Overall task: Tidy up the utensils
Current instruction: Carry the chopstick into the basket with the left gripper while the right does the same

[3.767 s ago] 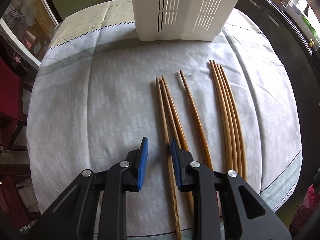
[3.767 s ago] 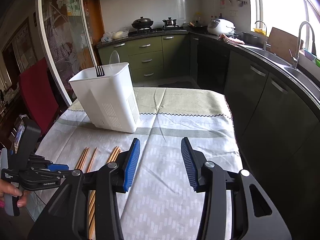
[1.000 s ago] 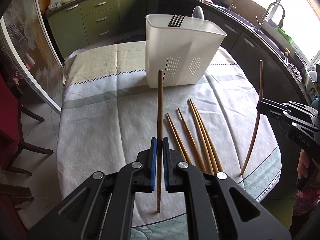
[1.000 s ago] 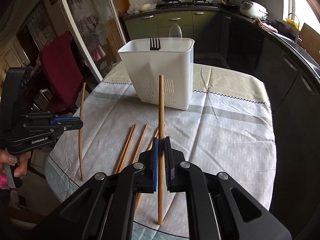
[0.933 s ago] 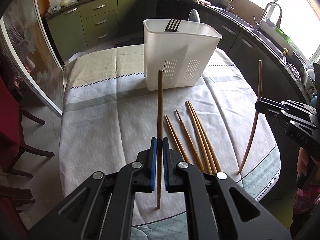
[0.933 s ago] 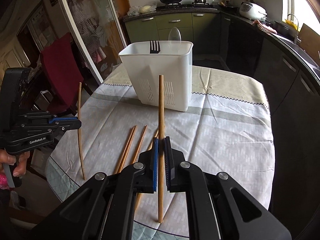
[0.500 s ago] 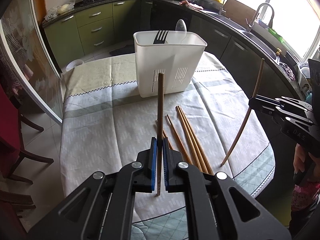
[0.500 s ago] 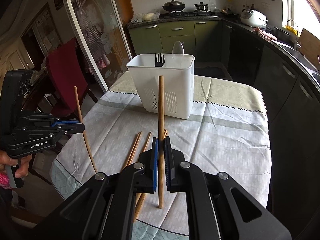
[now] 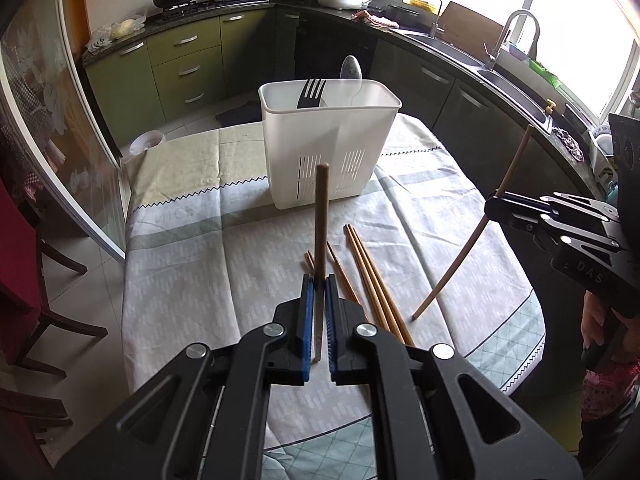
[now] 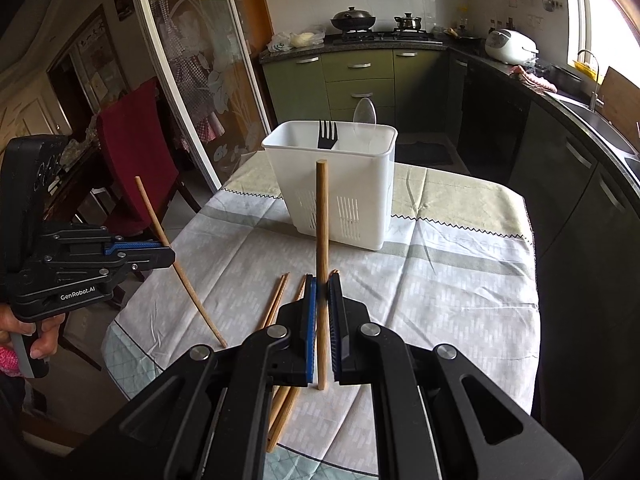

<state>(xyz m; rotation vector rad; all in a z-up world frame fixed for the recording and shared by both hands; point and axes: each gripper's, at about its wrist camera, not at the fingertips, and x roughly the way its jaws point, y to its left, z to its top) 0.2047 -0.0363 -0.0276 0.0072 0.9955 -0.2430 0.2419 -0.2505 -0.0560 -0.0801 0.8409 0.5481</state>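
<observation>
My left gripper [image 9: 319, 280] is shut on a dark brown chopstick [image 9: 321, 216], held upright above the table. My right gripper [image 10: 322, 278] is shut on a lighter chopstick [image 10: 322, 216], also upright. Each gripper shows in the other's view, the right gripper [image 9: 494, 203] at right, the left gripper [image 10: 170, 254] at left, each holding its chopstick tilted. A white slotted utensil holder [image 9: 330, 146] stands at the table's far side with a black fork [image 9: 311, 94] and a clear spoon [image 9: 351, 72] in it; it also shows in the right wrist view [image 10: 336, 184]. Several chopsticks [image 9: 370, 276] lie on the tablecloth.
The round table carries a grey-white patterned cloth [image 9: 192, 280]. A red-draped chair [image 10: 132, 152] stands at its left side. Green kitchen cabinets [image 9: 184, 64] and a dark counter with a sink [image 9: 508, 64] lie beyond the table.
Both grippers have risen and pulled back with their chopsticks, so the holder now sits lower and farther in view. Each chopstick seen from the other view tilts more.
</observation>
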